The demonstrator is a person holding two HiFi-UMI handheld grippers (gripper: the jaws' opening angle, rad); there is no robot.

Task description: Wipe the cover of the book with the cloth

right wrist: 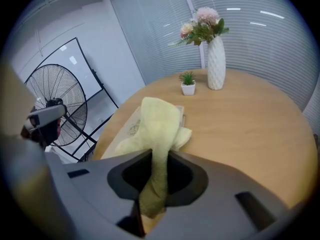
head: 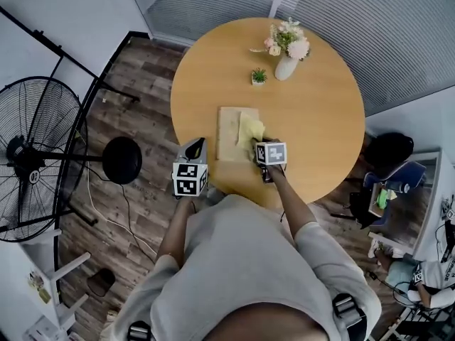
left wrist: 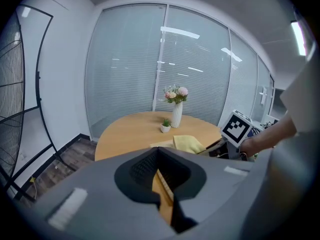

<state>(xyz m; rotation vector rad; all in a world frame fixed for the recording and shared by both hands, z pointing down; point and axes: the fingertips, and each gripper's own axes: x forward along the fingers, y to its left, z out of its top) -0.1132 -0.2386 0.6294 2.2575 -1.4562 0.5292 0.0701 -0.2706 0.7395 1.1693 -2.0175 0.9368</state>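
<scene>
Office meeting room: glass walls (head: 398,20) with blinds, round table (head: 320,119), standing fan (head: 35,155).

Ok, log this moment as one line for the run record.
right gripper: shut on pale yellow cloth | cloth: draped over beige book | left gripper: shut, empty, at round wooden table edge

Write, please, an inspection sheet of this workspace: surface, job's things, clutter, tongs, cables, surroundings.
Surface: round wooden table, smooth top.
Job's things: thin pale book lying flat; yellow cloth draped on its right part.
Clutter: white vase of flowers and small potted plant, beyond the book, apart from it.
Tongs: right tongs shut on the cloth; left tongs together, empty, at the table's near edge, off the book.
Cables: thin cable on the wooden floor.
Surroundings: black pedestal fan; window blinds.
</scene>
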